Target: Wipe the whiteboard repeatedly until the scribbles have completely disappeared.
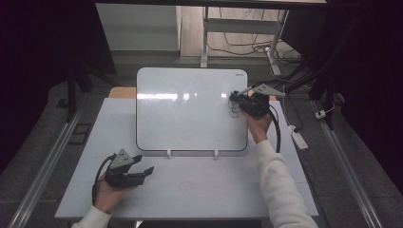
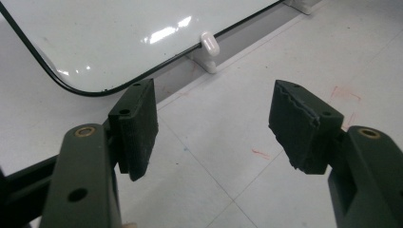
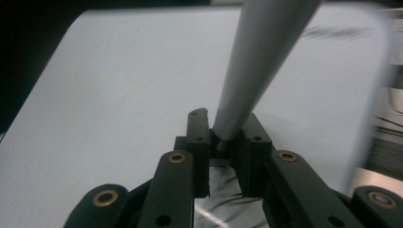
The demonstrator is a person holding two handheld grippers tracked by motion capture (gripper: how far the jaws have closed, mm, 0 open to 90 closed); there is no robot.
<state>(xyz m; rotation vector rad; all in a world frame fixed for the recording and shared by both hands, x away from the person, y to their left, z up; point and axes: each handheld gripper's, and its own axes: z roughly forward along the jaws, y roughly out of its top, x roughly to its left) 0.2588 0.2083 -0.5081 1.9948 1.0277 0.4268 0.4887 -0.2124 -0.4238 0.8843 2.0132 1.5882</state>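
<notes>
Grippers: two, one in each hand, both black with hinged arms and brass-coloured pivot rivets.
Left gripper: lies low on the near left part of the table, held from below by the left hand; its jaws stand apart with nothing between them, and the pads are flat blocks of dark, foam-like material, one with a ragged, chewed edge.
Right gripper: held over the right edge of the whiteboard by the right hand; its jaws are clamped together on the marker.
Marker: one, a smooth grey barrel, round and tapering toward the jaws, gripped near its narrow end; it slants up and away in the right gripper view. Its tip is hidden.
Whiteboard: one, glossy white with rounded corners and a thin black rim, propped at a tilt at the far middle of the table; ceiling light glares across it.
Scribble: one small tangle of dark loops on the board's right side, just beside the right gripper.
Clips: two small white plastic feet along the board's near edge.
Table: one, pale matt top with faint seams and a few reddish pen marks.
Grey plates: two, three-cornered, one on top of each gripper.
Sleeves: two, white knit.
</notes>
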